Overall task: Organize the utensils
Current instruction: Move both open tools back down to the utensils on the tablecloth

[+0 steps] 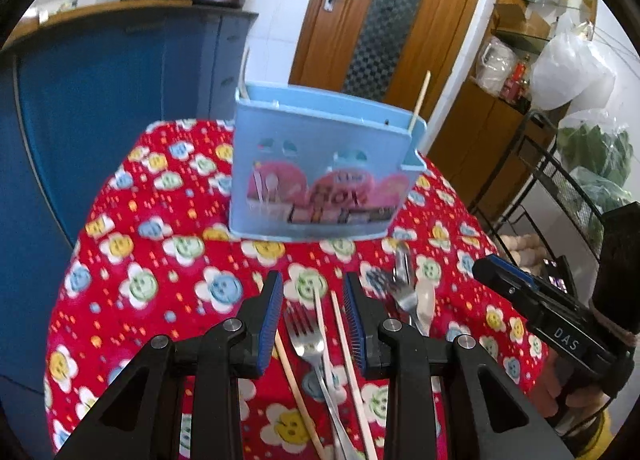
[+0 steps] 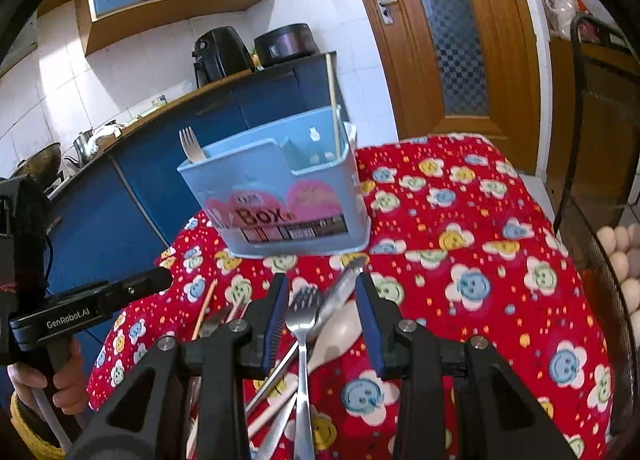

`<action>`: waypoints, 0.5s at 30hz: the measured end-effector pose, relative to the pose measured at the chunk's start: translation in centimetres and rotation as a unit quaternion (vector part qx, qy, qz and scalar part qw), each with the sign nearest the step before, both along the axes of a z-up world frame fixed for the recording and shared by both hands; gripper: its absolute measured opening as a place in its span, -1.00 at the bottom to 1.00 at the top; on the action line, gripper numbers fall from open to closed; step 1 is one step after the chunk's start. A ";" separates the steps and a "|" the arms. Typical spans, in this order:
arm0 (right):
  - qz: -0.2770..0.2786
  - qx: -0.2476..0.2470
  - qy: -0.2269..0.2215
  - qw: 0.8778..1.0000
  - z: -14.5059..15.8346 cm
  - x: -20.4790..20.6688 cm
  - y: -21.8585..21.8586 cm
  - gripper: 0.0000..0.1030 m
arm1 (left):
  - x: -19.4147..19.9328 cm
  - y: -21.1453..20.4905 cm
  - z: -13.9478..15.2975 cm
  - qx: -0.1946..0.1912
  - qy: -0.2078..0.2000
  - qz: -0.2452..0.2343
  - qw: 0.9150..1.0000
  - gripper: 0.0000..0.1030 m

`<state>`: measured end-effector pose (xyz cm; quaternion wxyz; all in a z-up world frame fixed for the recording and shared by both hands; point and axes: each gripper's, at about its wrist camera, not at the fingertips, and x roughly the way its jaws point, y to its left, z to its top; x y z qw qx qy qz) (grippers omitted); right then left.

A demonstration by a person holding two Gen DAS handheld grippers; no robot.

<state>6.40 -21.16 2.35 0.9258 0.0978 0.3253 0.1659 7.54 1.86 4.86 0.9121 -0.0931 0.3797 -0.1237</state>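
- Your left gripper [image 1: 314, 312] hangs over the tabletop [image 1: 132, 260], its fingers [image 1: 271, 312] apart and pressing on nothing
- Under and between those fingers lie a fork [image 1: 306, 334] and two chopsticks [image 1: 348, 364]; whether they touch the pads you cannot tell from this blurred view
- Just right of them lies a pile [image 1: 408, 292] of another fork and a pale spoon
- Your right gripper [image 2: 322, 320] hovers over that same pile, fingers [image 2: 366, 320] parted and gripping nothing
- Between them show a fork [image 2: 303, 312], a pale spoon [image 2: 340, 330] and a metal handle [image 2: 348, 280], all lying crossed on the red flowered cloth
- The blue box [image 2: 280, 195] stands upright at the far side of the tabletop, beyond the loose utensils
- In the box a fork [image 2: 188, 143] stands at its left end and one chopstick [image 2: 332, 99] at its right end
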 end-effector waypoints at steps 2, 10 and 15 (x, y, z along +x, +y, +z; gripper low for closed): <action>-0.002 0.002 0.007 1.000 -0.4 -0.1 -0.2 -0.28 | 0.0 -0.1 -0.7 -0.004 0.011 -0.004 1.000 -0.38; -0.011 0.006 0.026 1.000 -1.8 -0.2 -1.0 -0.27 | -0.2 -0.5 -4.0 -0.023 0.068 -0.020 0.997 -0.39; -0.015 0.009 0.031 0.999 -2.3 -0.3 -1.4 -0.28 | -0.3 -0.5 -5.6 -0.035 0.093 -0.022 0.995 -0.39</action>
